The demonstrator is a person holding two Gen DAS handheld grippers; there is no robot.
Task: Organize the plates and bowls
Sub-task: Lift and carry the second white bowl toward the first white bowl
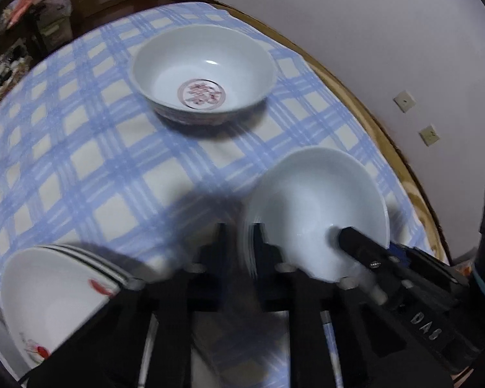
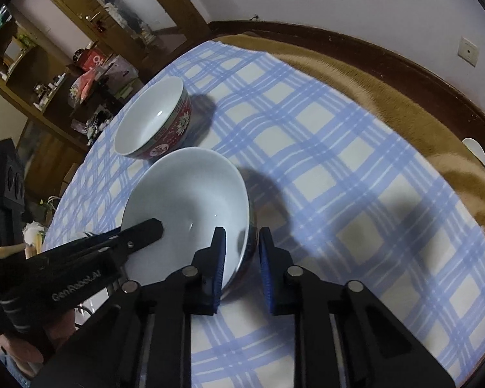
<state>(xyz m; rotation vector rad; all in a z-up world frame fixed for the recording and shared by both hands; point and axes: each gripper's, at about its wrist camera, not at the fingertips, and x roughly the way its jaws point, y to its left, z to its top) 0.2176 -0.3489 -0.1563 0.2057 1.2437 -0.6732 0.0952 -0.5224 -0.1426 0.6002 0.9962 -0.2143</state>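
Observation:
A plain white bowl [image 1: 313, 200] [image 2: 184, 194] sits on the blue checked cloth [image 1: 97, 161] near the table's edge, and both grippers hold it from opposite sides. My left gripper [image 1: 240, 236] is shut on its left rim, one finger inside and one outside. My right gripper [image 2: 242, 252] is shut on the opposite rim, with the blue pads [image 2: 220, 258] either side of the wall. Beyond it stands a bowl with a red patterned outside [image 1: 203, 71] [image 2: 152, 123], upright and empty. A white bowl with red flowers and dark stripes [image 1: 55, 291] lies at the lower left of the left wrist view.
A brown blanket [image 2: 404, 97] shows under the cloth along the round table's far rim, next to the white wall. Wooden shelves full of clutter [image 2: 64, 74] stand past the table's left side. Bare cloth [image 2: 355, 194] stretches to the right of the bowls.

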